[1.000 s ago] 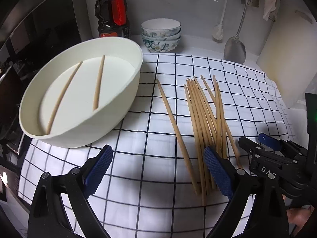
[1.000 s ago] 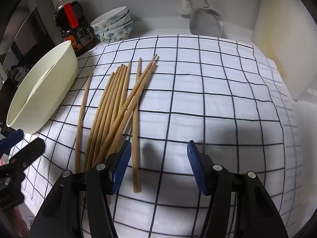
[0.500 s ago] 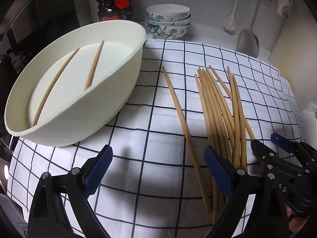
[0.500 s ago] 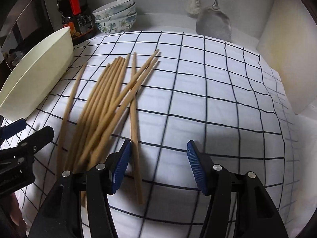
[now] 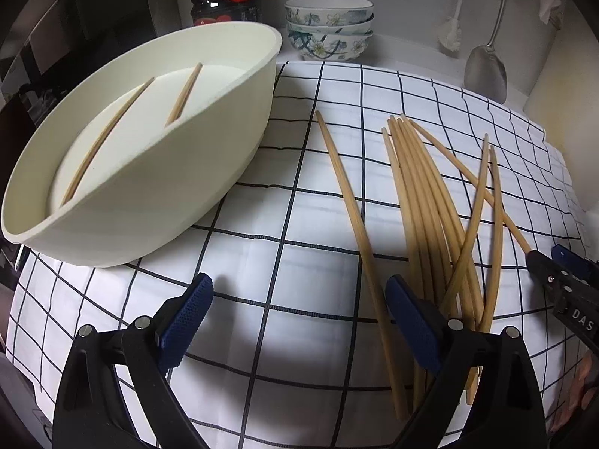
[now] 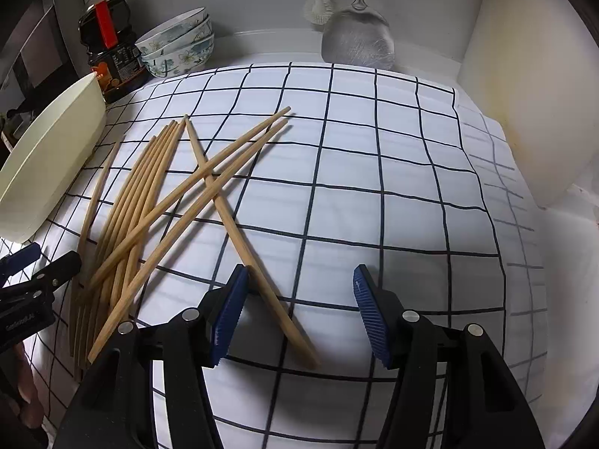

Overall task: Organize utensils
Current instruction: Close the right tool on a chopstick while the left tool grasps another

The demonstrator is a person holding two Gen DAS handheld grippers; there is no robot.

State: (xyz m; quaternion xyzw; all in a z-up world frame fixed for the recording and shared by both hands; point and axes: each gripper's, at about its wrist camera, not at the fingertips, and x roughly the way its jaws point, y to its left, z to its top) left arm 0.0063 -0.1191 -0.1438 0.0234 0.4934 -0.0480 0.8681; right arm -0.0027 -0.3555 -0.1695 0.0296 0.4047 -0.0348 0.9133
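Observation:
Several bamboo chopsticks (image 5: 423, 202) lie in a loose bundle on the checked cloth (image 5: 262, 262), and a single chopstick (image 5: 352, 217) lies apart on their left. A cream oval basin (image 5: 194, 172) at the left holds two chopsticks (image 5: 112, 138). My left gripper (image 5: 299, 314) hangs open low over the cloth, the single chopstick's near end between its fingers, untouched. In the right wrist view the bundle (image 6: 138, 202) is fanned out and one chopstick (image 6: 239, 235) crosses it, its near end beside the left pad. My right gripper (image 6: 299, 310) is open and holds nothing.
A dark sauce bottle (image 6: 106, 41) and stacked flowered bowls (image 5: 329, 33) stand at the back by the wall. A metal spatula (image 6: 357, 37) and a brush (image 5: 451, 33) hang there. A pale cutting board (image 6: 531, 86) leans at the right.
Both grippers moved lower and closer to the chopsticks. The bundle got pushed and fanned out, and one chopstick now lies crossed over the others toward my right gripper.

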